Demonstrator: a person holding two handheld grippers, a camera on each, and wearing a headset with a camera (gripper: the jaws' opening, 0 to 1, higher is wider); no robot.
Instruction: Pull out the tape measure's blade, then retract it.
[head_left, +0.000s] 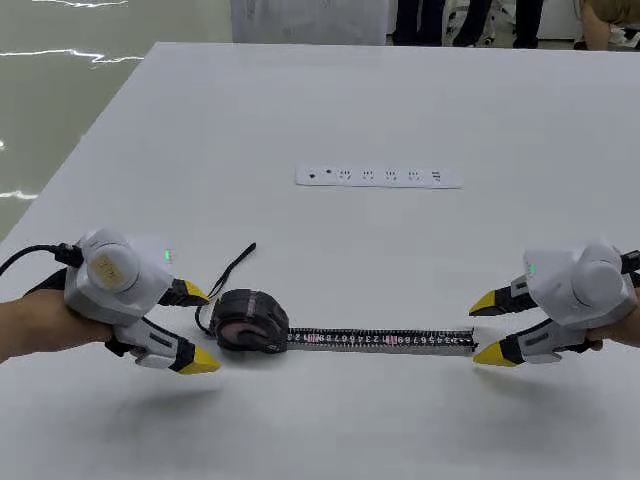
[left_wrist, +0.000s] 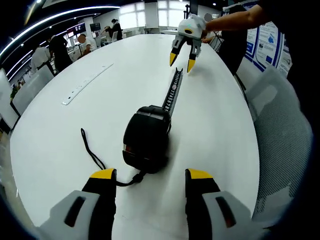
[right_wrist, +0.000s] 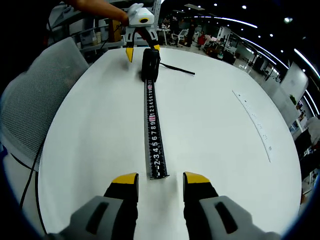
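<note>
Left tongs and right tongs are being held released; the springy blade is being judged best gripped at its tip.

Tape measure label unreadably blurred

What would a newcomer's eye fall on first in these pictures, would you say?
A black tape measure lies on the white table with its blade pulled out flat. The left gripper, open, faces the tape measure, and the right gripper, open, faces the blade's tip; neither holds anything. Farther back lies a white power strip.
</note>
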